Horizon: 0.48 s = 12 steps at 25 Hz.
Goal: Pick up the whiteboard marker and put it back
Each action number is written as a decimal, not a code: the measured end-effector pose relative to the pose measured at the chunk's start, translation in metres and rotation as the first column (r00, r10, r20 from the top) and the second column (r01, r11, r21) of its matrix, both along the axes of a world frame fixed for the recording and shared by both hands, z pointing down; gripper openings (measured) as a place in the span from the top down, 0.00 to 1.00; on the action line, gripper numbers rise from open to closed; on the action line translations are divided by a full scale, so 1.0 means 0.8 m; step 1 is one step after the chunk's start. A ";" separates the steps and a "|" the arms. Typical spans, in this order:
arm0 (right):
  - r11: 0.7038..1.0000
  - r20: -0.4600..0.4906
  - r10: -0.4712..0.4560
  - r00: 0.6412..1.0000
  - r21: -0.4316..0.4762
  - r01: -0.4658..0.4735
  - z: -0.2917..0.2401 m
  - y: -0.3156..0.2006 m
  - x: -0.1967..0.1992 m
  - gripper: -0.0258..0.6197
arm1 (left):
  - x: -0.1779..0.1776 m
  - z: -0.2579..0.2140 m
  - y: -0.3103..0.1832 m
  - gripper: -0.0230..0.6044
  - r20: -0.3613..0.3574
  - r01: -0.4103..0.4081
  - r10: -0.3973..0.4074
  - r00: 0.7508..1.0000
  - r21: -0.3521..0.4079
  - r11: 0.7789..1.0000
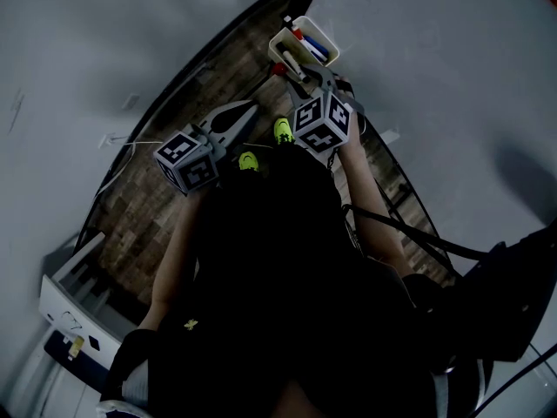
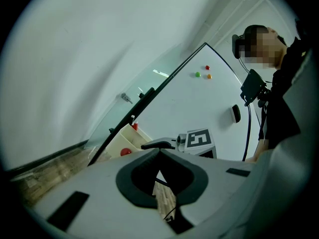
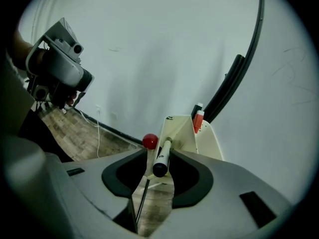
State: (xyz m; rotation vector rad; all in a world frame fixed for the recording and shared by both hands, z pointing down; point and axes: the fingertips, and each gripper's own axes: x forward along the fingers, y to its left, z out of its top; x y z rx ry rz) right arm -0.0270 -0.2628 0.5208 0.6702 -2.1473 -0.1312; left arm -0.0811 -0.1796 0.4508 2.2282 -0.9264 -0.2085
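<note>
With the right hand-held gripper point(image 3: 159, 156) pinching the marker point(image 3: 160, 164) at its tips just over the tray point(image 3: 183, 131) on the far side, I'd ease it nose-first inside before letting go, while the left hand-held gripper point(image 2: 159, 152) hangs closed and empty.

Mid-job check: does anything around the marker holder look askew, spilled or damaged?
Nothing looks spilled or damaged. The whiteboard marker lies between the jaws of the right hand-held gripper, slanted toward the cream holder with its far end at the holder's edge, while a red marker stands upright inside. Only that slant stands out.
</note>
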 end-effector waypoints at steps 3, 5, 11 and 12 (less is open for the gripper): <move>1.000 -0.004 0.007 1.000 0.027 -0.007 -0.001 -0.004 0.002 0.79 | -0.002 0.001 -0.002 0.94 -0.001 0.000 0.000 1.000 0.001 1.000; 1.000 -0.002 0.010 1.000 0.029 -0.009 -0.001 -0.005 0.003 0.80 | -0.001 -0.001 -0.003 0.94 -0.005 -0.001 0.001 1.000 0.003 1.000; 1.000 0.007 0.021 1.000 0.012 -0.021 -0.002 -0.005 0.003 0.80 | -0.002 -0.003 -0.002 0.94 -0.010 -0.007 0.007 1.000 0.002 1.000; 1.000 0.008 0.023 1.000 0.011 -0.023 -0.002 -0.005 0.004 0.80 | -0.002 -0.004 -0.002 0.94 -0.013 -0.005 0.006 1.000 0.002 1.000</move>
